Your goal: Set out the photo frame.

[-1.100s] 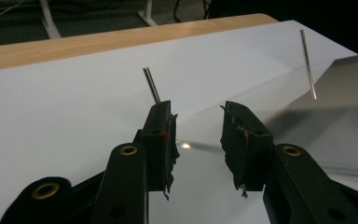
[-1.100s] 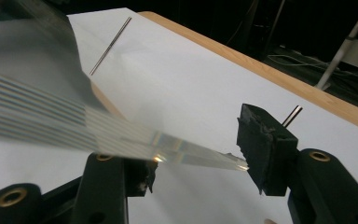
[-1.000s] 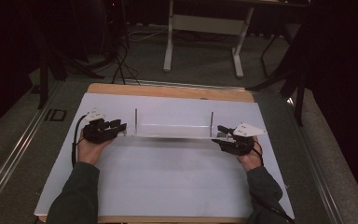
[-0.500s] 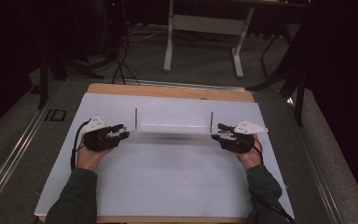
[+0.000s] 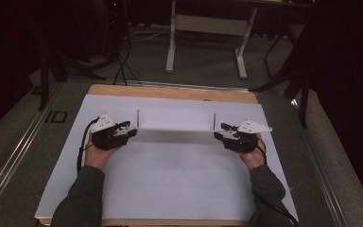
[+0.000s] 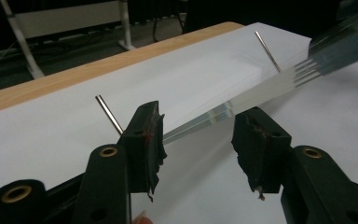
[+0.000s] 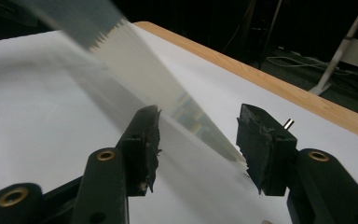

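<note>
A wooden bench [image 5: 170,91] carries a large white sheet [image 5: 170,179]. Across its far half a long stack of clear strips [image 5: 175,135] lies between two thin upright metal pins [image 5: 138,118]. The left tongs [image 5: 128,130] sit at the stack's left end, their jaws just opened and apart around it. The right tongs [image 5: 219,131] straddle the right end, seemingly not touching it.

Your wooden desk [image 5: 170,91] carries a white sheet [image 5: 170,179] covering most of it; two thin metal pins [image 5: 138,118] stand upright on the sheet.
</note>
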Demonstrator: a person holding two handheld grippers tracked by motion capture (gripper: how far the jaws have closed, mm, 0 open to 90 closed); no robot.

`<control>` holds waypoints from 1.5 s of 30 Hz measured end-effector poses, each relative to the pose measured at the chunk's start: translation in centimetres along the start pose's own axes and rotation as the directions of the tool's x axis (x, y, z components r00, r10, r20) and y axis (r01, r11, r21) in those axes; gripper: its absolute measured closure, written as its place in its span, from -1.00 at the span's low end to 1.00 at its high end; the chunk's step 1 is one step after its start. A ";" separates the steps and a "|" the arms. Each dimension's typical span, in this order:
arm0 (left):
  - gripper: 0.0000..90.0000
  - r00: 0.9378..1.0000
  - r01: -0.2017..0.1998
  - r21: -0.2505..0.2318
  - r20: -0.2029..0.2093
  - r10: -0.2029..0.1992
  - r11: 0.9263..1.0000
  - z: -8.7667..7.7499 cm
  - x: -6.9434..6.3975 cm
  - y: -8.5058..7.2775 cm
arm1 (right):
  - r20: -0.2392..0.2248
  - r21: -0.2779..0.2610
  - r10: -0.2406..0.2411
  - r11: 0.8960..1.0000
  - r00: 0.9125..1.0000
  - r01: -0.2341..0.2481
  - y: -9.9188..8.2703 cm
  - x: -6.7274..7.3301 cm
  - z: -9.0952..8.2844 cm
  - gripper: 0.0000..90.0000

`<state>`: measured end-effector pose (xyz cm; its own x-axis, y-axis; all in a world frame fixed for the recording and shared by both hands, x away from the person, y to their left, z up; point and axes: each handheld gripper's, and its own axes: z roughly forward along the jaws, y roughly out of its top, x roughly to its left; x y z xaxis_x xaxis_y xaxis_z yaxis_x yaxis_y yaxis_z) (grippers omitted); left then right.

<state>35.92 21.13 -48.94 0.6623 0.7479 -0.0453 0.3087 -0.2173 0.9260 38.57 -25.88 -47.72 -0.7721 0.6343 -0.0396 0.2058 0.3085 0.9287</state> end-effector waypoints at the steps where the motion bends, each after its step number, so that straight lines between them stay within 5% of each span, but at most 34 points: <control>1: 0.14 1.000 -0.003 0.000 -0.006 0.003 1.000 0.1 0.0 0.0 | 0.001 0.000 0.001 1.000 1.000 -0.001 0.0 0.0 0.0 0.08; 18: 0.12 0.999 0.006 -0.028 -0.053 -0.008 1.000 1.8 0.4 1.6 | 0.047 -0.030 0.063 0.998 0.997 -0.062 1.5 -1.1 1.0 0.09; 28: 0.14 0.988 0.030 0.003 -0.153 -0.029 1.000 4.0 1.5 4.2 | 0.136 -0.062 0.141 0.989 0.981 -0.133 3.1 -2.4 2.9 0.09; 36: 0.16 0.985 0.064 0.041 -0.165 -0.056 0.997 4.5 1.7 5.2 | 0.162 -0.048 0.165 0.986 0.973 -0.159 3.9 -3.1 3.5 0.11; 40: 0.20 0.987 0.109 0.023 -0.125 -0.106 0.994 4.3 1.7 5.2 | 0.147 -0.060 0.217 0.976 0.965 -0.210 3.7 -3.4 3.2 0.16; 45: 0.21 0.986 0.108 0.037 -0.128 -0.102 0.993 4.0 1.0 5.3 | 0.150 -0.069 0.231 0.972 0.961 -0.223 3.4 -3.1 2.5 0.16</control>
<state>41.00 18.22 -45.60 0.5343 0.8403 -0.0914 0.4032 -0.1583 0.9013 43.14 -25.02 -45.38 -0.6042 0.7876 0.1209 0.3306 0.1098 0.9374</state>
